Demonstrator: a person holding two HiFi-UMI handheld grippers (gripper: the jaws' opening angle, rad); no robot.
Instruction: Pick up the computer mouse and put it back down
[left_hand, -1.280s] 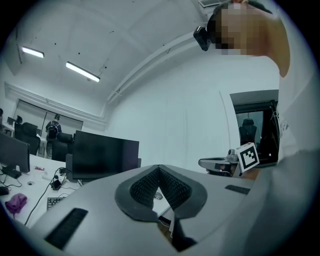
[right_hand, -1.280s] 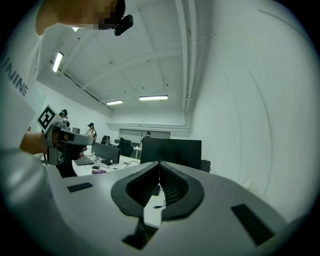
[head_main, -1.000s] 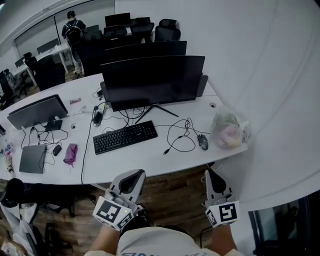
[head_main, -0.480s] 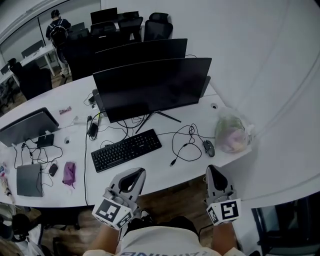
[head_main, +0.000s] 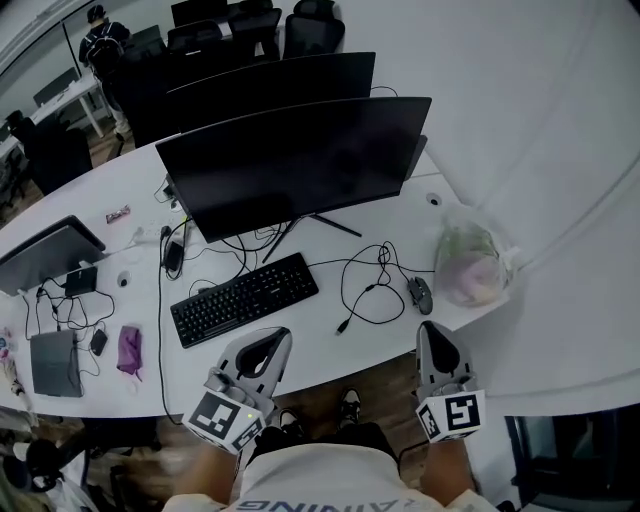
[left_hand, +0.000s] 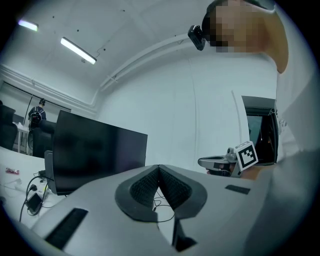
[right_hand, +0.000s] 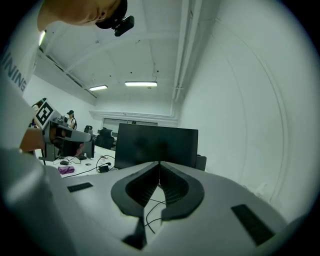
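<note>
L tool (head_main: 272, 345) and R tool (head_main: 433, 335) both clenched, empty. Mouse (head_main: 420, 294) near counter (head_main: 330, 345) edge; I'd open R tool, straddle mouse sides, avoid its cable (head_main: 344, 324).

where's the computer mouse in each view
head view: computer mouse at the right end of the desk, between the looped cable and the plastic bag.
left gripper view: not in it.
right gripper view: not in it.
shared landmark: the big black monitor, left of centre in the left gripper view, above the jaws in the right gripper view.
</note>
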